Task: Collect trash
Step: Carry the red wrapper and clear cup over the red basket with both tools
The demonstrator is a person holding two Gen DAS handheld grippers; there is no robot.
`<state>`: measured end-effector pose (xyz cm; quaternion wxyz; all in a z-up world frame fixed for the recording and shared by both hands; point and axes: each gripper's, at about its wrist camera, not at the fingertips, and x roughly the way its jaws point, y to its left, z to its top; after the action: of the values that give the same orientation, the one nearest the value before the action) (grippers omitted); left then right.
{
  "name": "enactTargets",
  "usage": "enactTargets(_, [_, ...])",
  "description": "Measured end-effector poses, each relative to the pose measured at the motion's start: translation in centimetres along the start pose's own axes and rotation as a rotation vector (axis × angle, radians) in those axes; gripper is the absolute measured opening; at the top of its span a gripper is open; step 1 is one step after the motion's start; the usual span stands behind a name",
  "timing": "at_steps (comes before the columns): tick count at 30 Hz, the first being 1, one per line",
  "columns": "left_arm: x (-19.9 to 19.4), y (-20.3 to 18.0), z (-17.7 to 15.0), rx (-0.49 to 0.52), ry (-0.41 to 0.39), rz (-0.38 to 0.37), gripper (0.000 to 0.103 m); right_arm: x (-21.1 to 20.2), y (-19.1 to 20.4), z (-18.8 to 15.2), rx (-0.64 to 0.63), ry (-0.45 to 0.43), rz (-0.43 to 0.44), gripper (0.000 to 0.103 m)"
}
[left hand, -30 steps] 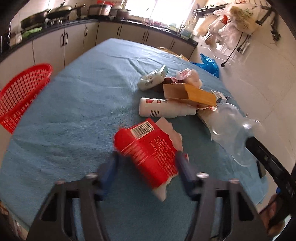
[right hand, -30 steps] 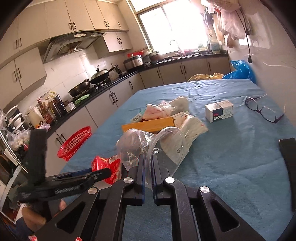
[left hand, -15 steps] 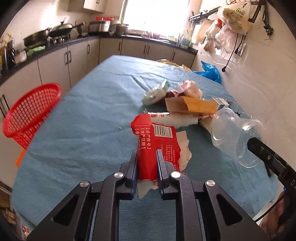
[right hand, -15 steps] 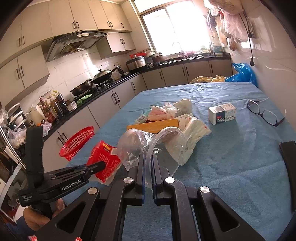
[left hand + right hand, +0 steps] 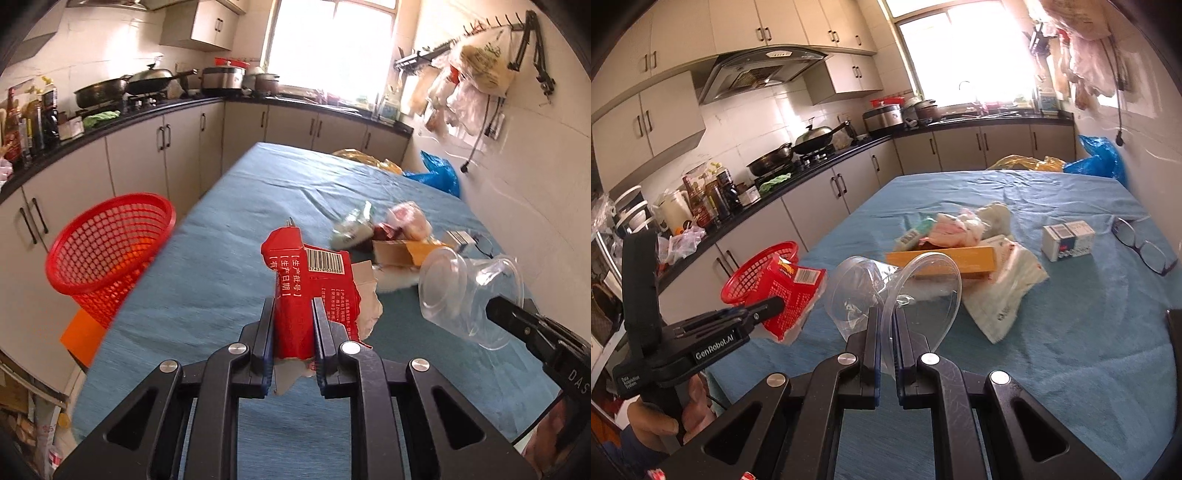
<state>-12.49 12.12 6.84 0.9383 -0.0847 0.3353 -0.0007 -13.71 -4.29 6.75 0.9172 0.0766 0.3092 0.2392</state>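
My left gripper (image 5: 293, 325) is shut on a crumpled red carton (image 5: 306, 284) with a barcode, lifted off the blue tablecloth. The same carton (image 5: 792, 291) shows in the right wrist view, in front of the red mesh basket (image 5: 757, 266). My right gripper (image 5: 885, 332) is shut on the rim of a clear plastic cup (image 5: 897, 291), held above the table; the cup (image 5: 469, 291) also hangs at the right of the left wrist view. The red basket (image 5: 107, 251) stands off the table's left edge. A pile of trash (image 5: 391, 236) lies mid-table: a yellow box, wrappers, a small bottle.
A small white box (image 5: 1067, 240) and a pair of glasses (image 5: 1145, 247) lie on the table's right side. A white plastic bag (image 5: 1004, 288) lies by the yellow box (image 5: 945, 258). Kitchen cabinets line the left and far walls. A person's hand (image 5: 661, 421) holds the left gripper.
My left gripper closed on the red carton and lifted it off the cloth, tilting upward toward the basket. The right gripper kept its hold on the cup and shifted slightly.
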Motion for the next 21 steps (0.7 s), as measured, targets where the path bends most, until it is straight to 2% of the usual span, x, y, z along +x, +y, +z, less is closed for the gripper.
enactTargets(14, [-2.6,8.1,3.1,-0.095,-0.098,0.151,0.017,4.4,5.5,3.9,-0.099,0.047,0.098,0.006])
enactTargets(21, [-2.9,11.9,3.9,-0.139,-0.116,0.212,0.017,7.9,8.7,5.8,-0.131,0.082,0.147,0.006])
